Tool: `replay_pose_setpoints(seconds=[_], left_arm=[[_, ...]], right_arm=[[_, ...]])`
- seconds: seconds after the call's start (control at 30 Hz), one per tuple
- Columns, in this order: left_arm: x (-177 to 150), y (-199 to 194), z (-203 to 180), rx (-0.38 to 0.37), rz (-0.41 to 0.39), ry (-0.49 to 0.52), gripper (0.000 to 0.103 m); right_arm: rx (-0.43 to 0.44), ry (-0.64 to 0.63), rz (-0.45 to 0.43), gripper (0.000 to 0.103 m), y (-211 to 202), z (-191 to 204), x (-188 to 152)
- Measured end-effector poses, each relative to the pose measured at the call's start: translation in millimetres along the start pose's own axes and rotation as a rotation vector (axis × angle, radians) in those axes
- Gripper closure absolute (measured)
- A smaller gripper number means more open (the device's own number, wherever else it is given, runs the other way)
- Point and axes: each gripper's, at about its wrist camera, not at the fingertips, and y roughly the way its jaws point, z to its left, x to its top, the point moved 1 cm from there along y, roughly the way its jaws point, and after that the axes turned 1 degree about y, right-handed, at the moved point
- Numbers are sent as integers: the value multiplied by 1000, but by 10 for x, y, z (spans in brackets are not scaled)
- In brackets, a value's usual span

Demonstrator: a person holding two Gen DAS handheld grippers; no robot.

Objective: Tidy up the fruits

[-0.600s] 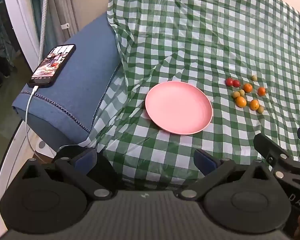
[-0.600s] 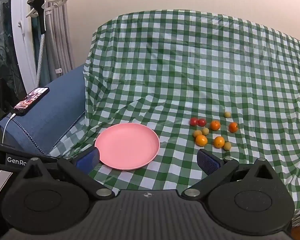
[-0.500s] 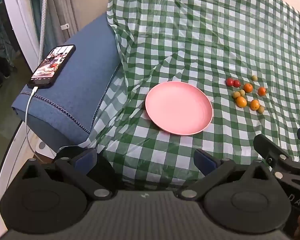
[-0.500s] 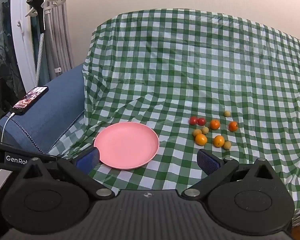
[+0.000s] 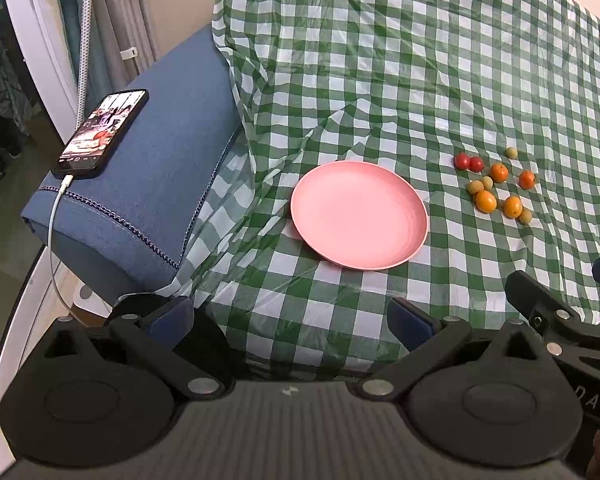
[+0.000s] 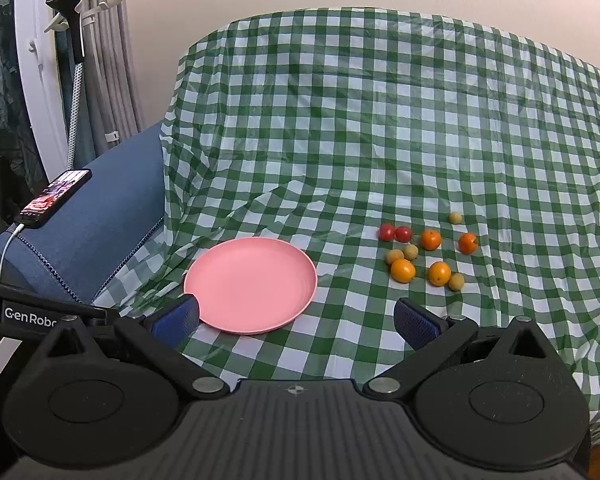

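A pink plate (image 5: 359, 214) (image 6: 250, 284) lies bare on the green checked cloth (image 5: 400, 80) (image 6: 380, 140). To its right sits a loose cluster of small fruits (image 5: 494, 184) (image 6: 428, 252): two red tomatoes (image 6: 395, 233), several orange fruits (image 6: 403, 270) and several pale yellow-green ones (image 6: 456, 281). My left gripper (image 5: 290, 320) hovers open above the cloth's near edge, short of the plate, nothing between its blue pads. My right gripper (image 6: 296, 320) is open too, its left pad over the plate's near rim. The right gripper's black frame (image 5: 560, 316) shows at the left wrist view's lower right.
A blue cushioned seat (image 5: 148, 184) (image 6: 96, 224) adjoins the cloth on the left, with a lit phone (image 5: 102, 134) (image 6: 56, 197) on a charging cable (image 5: 54, 232). Behind it are grey curtains (image 6: 100, 60) and a gooseneck phone holder (image 6: 74, 32). A plain wall rises behind.
The right wrist view has drifted slightly, so the plate and fruits sit a little higher and further left. The left view is unchanged, and both grippers stay open.
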Motion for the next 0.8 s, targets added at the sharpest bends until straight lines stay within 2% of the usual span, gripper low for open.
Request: replay_pose_setpoints(seconds=[0.8], left_arm=[[-24, 81, -25, 18, 25, 22, 0]], right_arm=[[30, 40, -20, 0, 47, 27, -16]])
